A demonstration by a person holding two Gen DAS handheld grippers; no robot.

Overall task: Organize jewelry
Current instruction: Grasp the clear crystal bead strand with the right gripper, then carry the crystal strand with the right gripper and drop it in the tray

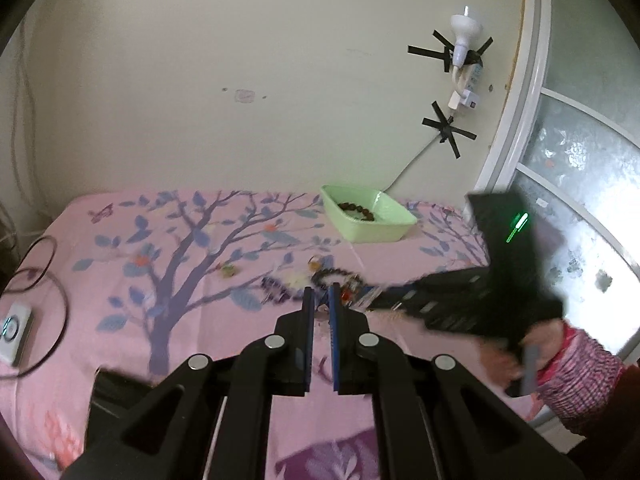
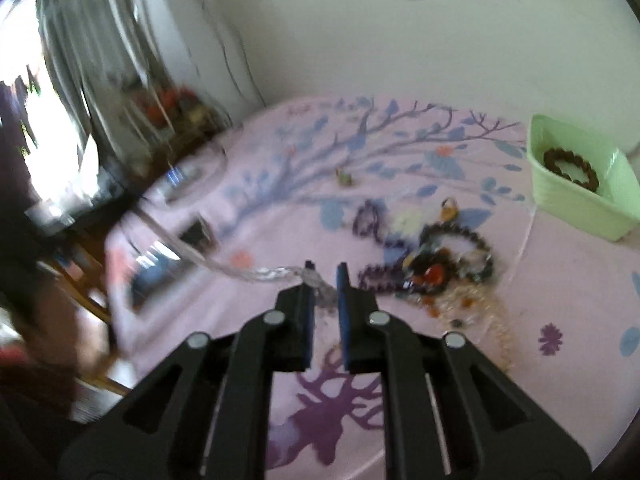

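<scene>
A: Right gripper [image 2: 324, 276] pinches a clear chain [image 2: 248, 270]; left gripper [image 1: 320, 300] is closed, empty.

B: Pile [image 2: 432, 268] is beside the tray [image 2: 576, 196]. Tangled links could drag everything along.

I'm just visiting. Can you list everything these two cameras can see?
Cloth: one, pink with tree print, covering the table.
Tray: one, pale green, far right on the cloth.
Bracelet: one, brown beads, in the tray.
Jewellery heap: one, dark, purple and orange, mid-cloth.
Clear strand: one, see-through, stretching left from the right tool.
Bulb: one, white, taped to the wall.
White box: one, left edge.
Left tool: black, shut.
Right tool: black, shut on the clear strand.
Hand: one, holding the right tool.
</scene>
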